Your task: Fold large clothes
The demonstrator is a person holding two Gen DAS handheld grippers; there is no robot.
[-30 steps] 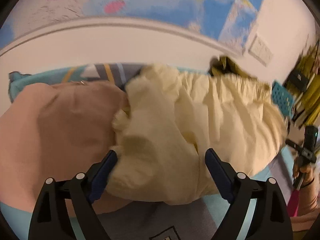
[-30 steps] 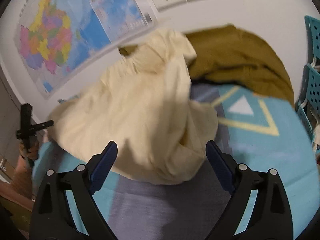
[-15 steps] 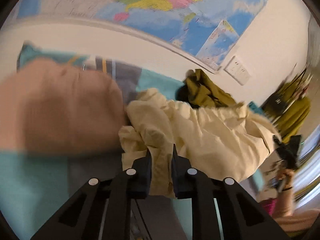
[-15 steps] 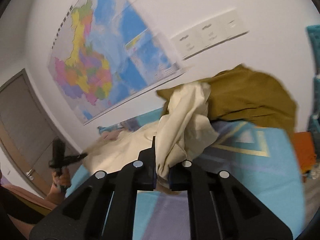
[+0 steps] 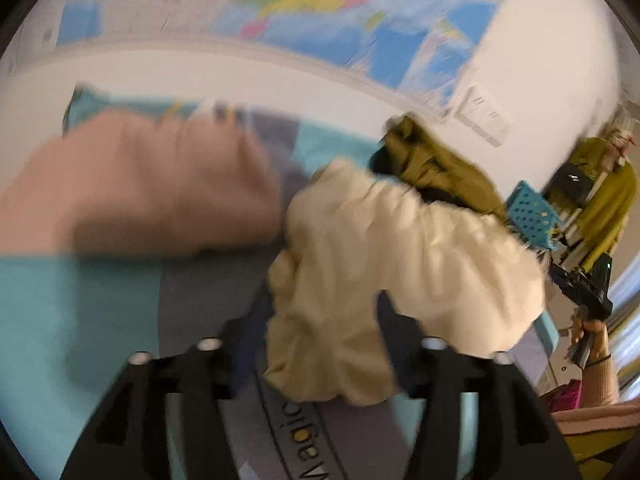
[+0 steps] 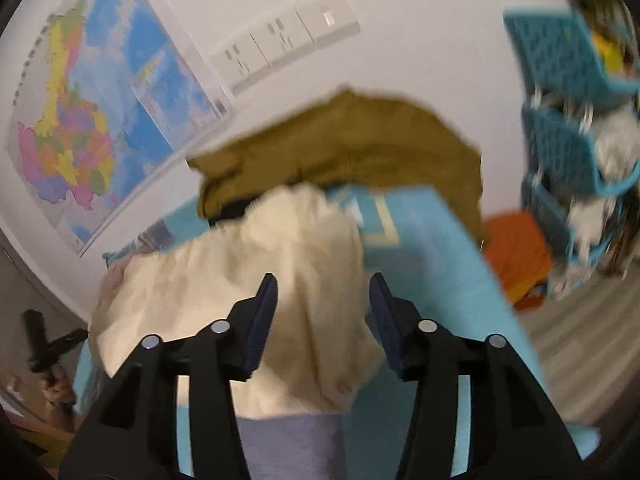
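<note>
A crumpled cream garment (image 5: 400, 256) lies in a heap on the teal and grey mat (image 5: 80, 312); it also shows in the right wrist view (image 6: 248, 292). My left gripper (image 5: 324, 340) is open, its jaws on either side of the garment's near end. My right gripper (image 6: 323, 300) is open with the cream garment between and below its jaws. The left wrist view is blurred by motion.
A pink garment (image 5: 136, 192) lies left of the cream one. An olive garment (image 6: 344, 136) is heaped against the wall. Teal baskets (image 6: 568, 92) stand at the right, an orange item (image 6: 516, 252) beside them. A map (image 6: 104, 120) and sockets hang on the wall.
Both grippers, shut on the cream garment half a second ago, have opened. The garment has dropped back onto the mat in a heap.
</note>
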